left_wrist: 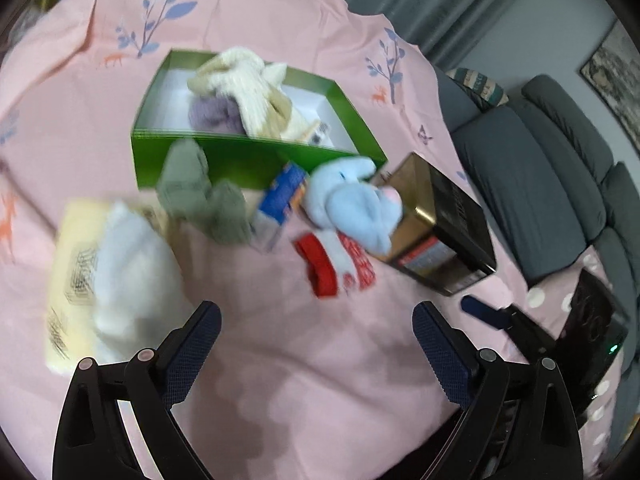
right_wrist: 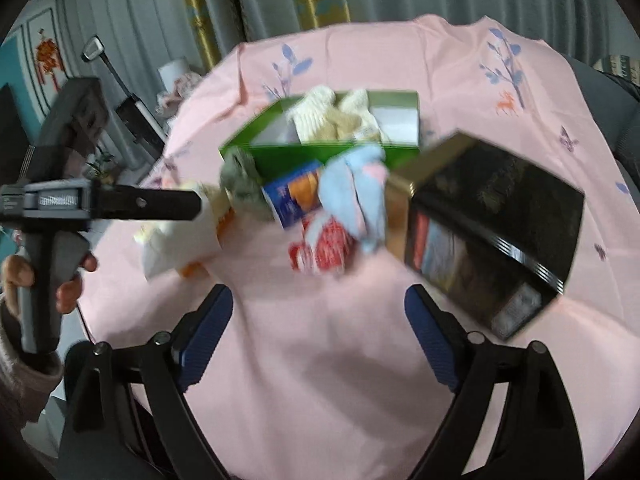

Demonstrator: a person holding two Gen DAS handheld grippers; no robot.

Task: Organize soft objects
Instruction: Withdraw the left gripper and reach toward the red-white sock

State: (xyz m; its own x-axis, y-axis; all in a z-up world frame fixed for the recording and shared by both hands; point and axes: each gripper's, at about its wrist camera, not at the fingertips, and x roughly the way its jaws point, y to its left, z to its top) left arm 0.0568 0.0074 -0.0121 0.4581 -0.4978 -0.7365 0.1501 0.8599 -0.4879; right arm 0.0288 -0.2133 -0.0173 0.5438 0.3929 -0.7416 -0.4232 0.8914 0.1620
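Note:
A green box (left_wrist: 240,160) (right_wrist: 280,152) stands on the pink cloth and holds cream knitwear (left_wrist: 248,84) (right_wrist: 320,116) and a purple knit piece (left_wrist: 212,114). In front of it lie a grey-green sock (left_wrist: 200,192) (right_wrist: 244,184), a light blue sock (left_wrist: 352,200) (right_wrist: 352,196), a red-and-white sock (left_wrist: 336,264) (right_wrist: 324,248) and a white soft item (left_wrist: 128,272) (right_wrist: 176,240). My left gripper (left_wrist: 316,332) is open and empty above bare cloth. My right gripper (right_wrist: 318,320) is open and empty too.
A black-and-gold tin (left_wrist: 440,224) (right_wrist: 492,224) lies at the right. A small blue-and-orange carton (left_wrist: 280,200) (right_wrist: 296,196) and a yellow flat box (left_wrist: 76,276) sit among the socks. A grey sofa (left_wrist: 540,184) is beyond the table's right edge.

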